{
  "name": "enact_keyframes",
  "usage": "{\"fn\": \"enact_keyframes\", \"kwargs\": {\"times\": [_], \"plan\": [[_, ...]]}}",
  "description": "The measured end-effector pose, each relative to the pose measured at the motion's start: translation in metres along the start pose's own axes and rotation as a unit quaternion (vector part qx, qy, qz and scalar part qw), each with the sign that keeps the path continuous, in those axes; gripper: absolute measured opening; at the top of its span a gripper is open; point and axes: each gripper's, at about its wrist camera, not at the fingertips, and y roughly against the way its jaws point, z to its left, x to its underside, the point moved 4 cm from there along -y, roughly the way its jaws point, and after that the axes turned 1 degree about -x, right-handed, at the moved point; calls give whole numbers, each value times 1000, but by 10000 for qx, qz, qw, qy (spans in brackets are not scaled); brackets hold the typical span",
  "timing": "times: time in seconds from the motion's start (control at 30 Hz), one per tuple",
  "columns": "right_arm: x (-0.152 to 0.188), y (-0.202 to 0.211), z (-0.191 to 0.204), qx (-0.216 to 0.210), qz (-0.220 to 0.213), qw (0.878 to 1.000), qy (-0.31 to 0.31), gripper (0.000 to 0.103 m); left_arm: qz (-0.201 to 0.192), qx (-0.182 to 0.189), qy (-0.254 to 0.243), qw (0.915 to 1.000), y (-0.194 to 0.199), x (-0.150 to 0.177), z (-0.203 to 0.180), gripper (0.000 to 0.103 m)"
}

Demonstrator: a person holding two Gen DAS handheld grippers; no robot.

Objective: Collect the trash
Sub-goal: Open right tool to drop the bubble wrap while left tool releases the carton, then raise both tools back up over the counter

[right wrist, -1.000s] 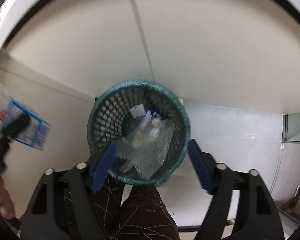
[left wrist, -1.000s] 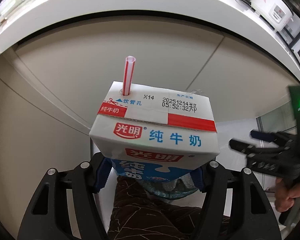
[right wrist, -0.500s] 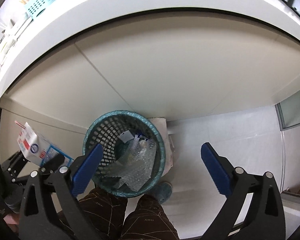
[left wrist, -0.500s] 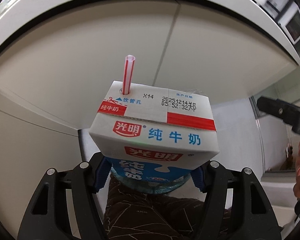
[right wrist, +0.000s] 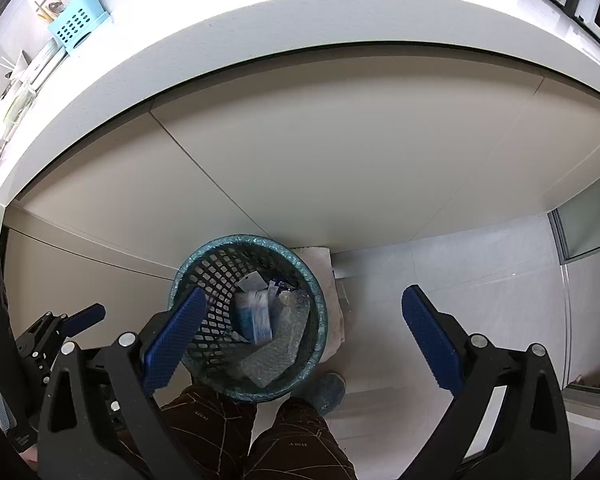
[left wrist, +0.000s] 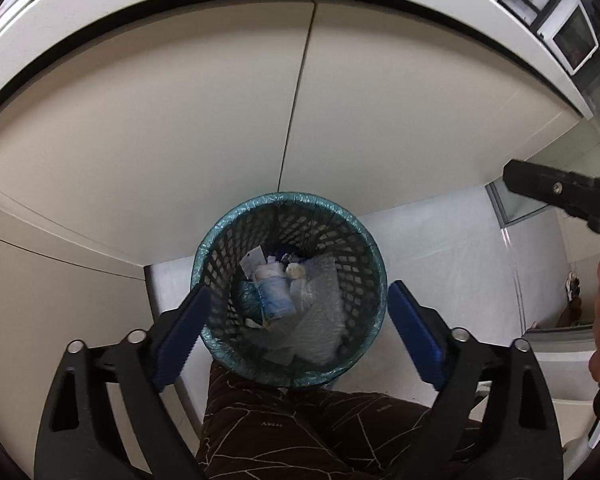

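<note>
Now the milk carton (left wrist: 274, 292) lies in the bin (left wrist: 220, 232) (left tongs (left wrist: 296, 324) opening, empty).

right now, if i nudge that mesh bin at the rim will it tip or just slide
The mesh bin probably slides or wobbles: it looks like thin openwork plastic, so light. Its load seems light too, a milk carton and bubble wrap, giving little ballast. It looks tall for its base, so a rim push may tip it; the cabinet behind might stop it.
</note>
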Motion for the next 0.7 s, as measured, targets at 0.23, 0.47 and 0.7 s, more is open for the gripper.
{"fn": "enact_keyframes", "kwargs": {"times": [0.23, 0.47, 0.7], "plan": [[-3, 3, 12, 28, -88, 9998, 147, 94, -202, 32, 97, 9997, 18, -5, 4, 97], [-17, 23, 22, -24, -392, 9988, 280, 94, -618, 11, 79, 9981, 55, -22, 9, 97], [-58, 62, 33, -105, -852, 9959, 274, 94, -1130, 43, 221, 9933, 105, -61, 17, 97]]}}
